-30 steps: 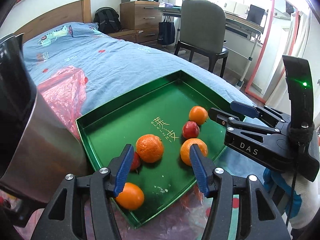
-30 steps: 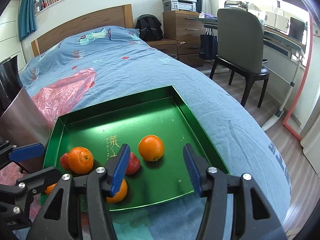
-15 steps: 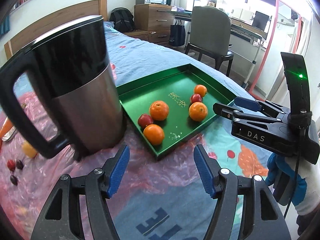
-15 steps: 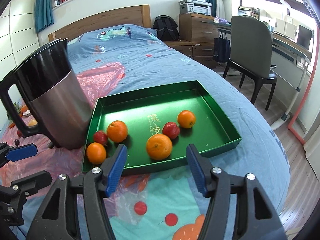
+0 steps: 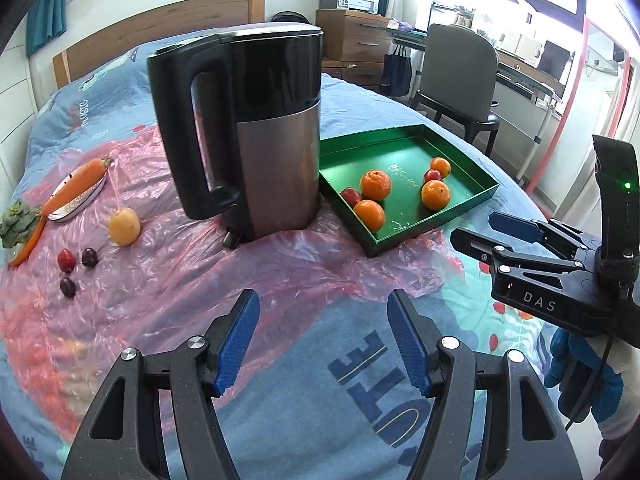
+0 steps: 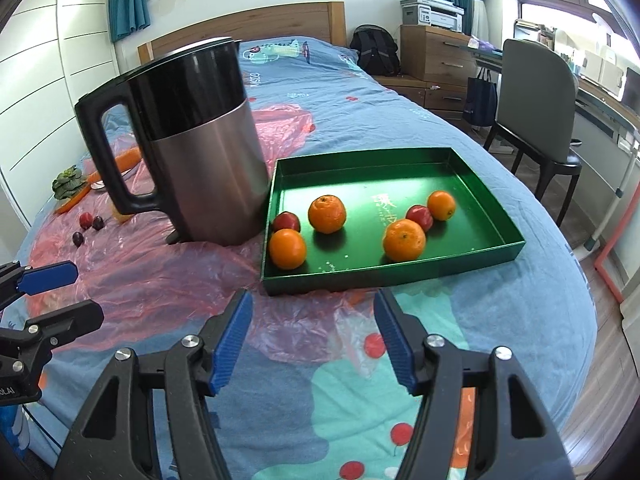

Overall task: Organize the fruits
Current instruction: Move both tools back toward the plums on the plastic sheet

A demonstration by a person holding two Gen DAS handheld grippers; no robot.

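A green tray (image 6: 392,276) lies on the bed with several oranges (image 6: 327,213) and two red fruits (image 6: 419,217) in it. The same tray (image 5: 460,216) shows at the right of the left wrist view. Left of the kettle, on pink plastic, lie a yellow fruit (image 5: 124,226) and three small dark red plums (image 5: 66,260). My left gripper (image 5: 322,308) hangs open and empty over the bedspread, short of the tray. My right gripper (image 6: 313,308) is in front of the tray, its jaws opening with nothing between them.
A tall steel and black kettle (image 5: 256,128) stands against the tray's left side. A carrot on a small plate (image 5: 80,178) and a green leafy piece (image 5: 16,220) lie at far left. A chair (image 6: 536,92) and desk stand right of the bed.
Both grippers have pulled back from the tray toward the bed's near end and stand wider. The kettle, the yellow fruit and the plums have come into view.
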